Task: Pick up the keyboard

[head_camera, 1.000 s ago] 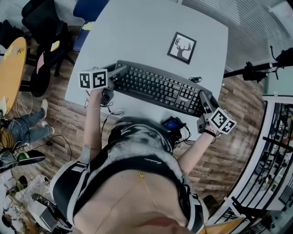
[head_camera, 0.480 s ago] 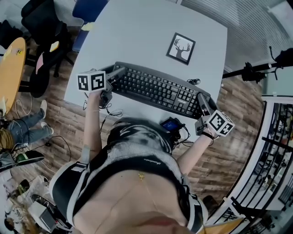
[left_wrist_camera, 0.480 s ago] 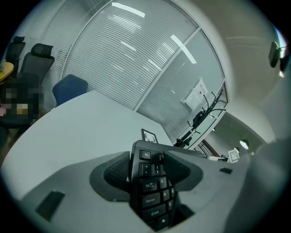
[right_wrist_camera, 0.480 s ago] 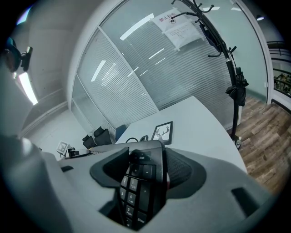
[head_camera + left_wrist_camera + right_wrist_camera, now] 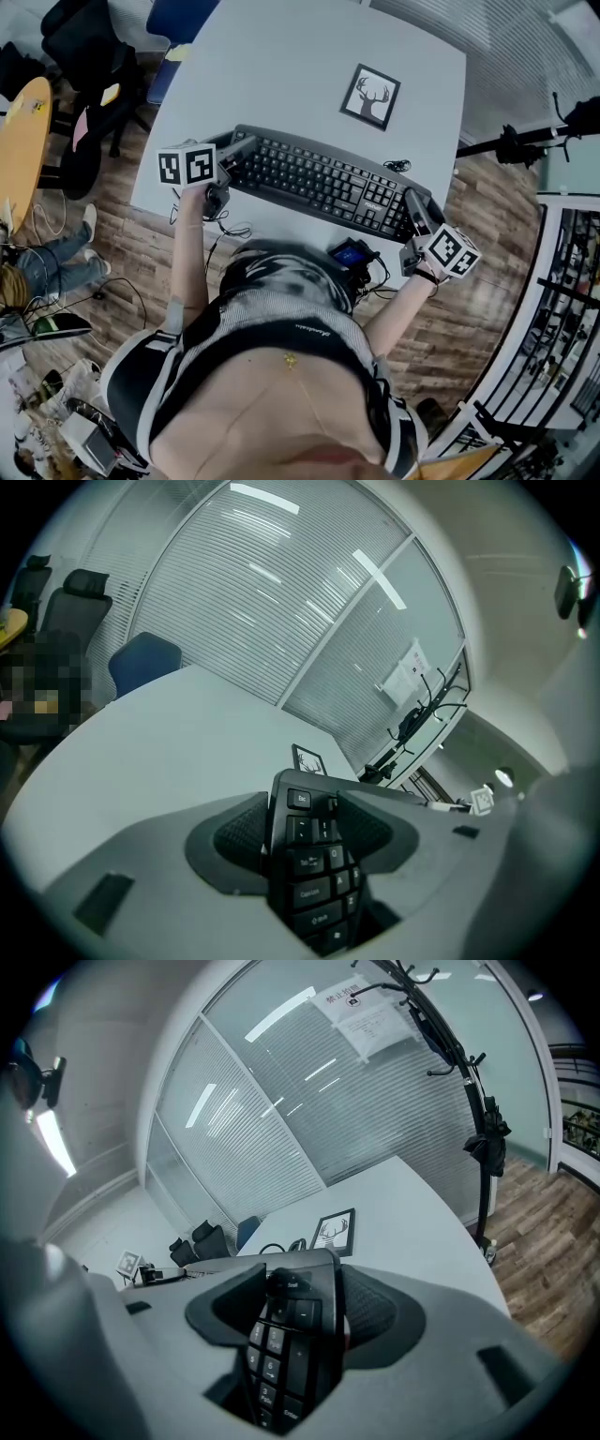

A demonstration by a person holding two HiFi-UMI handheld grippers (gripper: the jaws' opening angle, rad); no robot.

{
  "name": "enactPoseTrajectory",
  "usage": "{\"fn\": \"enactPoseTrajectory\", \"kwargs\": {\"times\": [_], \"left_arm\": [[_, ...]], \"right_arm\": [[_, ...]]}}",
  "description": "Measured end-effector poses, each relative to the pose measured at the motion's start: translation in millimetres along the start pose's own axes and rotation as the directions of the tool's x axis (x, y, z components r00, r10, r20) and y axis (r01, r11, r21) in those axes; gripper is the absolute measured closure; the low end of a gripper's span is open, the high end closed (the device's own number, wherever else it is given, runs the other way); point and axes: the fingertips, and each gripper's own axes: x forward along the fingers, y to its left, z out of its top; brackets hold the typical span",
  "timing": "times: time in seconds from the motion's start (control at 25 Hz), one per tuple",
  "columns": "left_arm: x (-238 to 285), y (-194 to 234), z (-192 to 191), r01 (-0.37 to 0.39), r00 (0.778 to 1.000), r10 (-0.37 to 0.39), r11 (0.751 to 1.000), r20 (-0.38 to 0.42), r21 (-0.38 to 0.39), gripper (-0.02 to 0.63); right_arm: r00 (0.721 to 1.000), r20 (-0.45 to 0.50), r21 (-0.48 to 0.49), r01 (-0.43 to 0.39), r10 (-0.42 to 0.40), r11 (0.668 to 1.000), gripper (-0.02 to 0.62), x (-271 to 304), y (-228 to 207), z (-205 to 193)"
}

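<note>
At the upper left of the head view, a black chair (image 5: 82, 42) and a blue chair (image 5: 184, 17) stand beside the pale worktop (image 5: 281, 66). Below them, left of centre, the left claw (image 5: 241, 148) is clamped on the Esc end of the keyboard (image 5: 319, 180). In the left gripper view its two pads press on that corner from either side. The black keyboard runs slantwise across the near part of the worktop, from centre left down to lower right. Whether it is clear of the surface cannot be told. A framed deer picture (image 5: 372, 97) lies farther up, apart from the keyboard. A small dark device (image 5: 354, 255) sits below the keyboard. At centre right the right claw (image 5: 413, 208) is closed on the number-pad end, its pads against the keyboard in the right gripper view.
</note>
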Motion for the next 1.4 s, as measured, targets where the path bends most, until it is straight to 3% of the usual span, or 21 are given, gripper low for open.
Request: {"fn": "enactPoseTrajectory", "kwargs": {"times": [1.4], "left_arm": [[1.1,2.6,-3.0,-0.014,1.000,0.013,1.000,-0.016,-0.010,0.390]], "right_arm": [[1.000,-0.015,0.017,0.005,-0.005,1.000,0.350,3.0,-2.8,-4.4]]}}
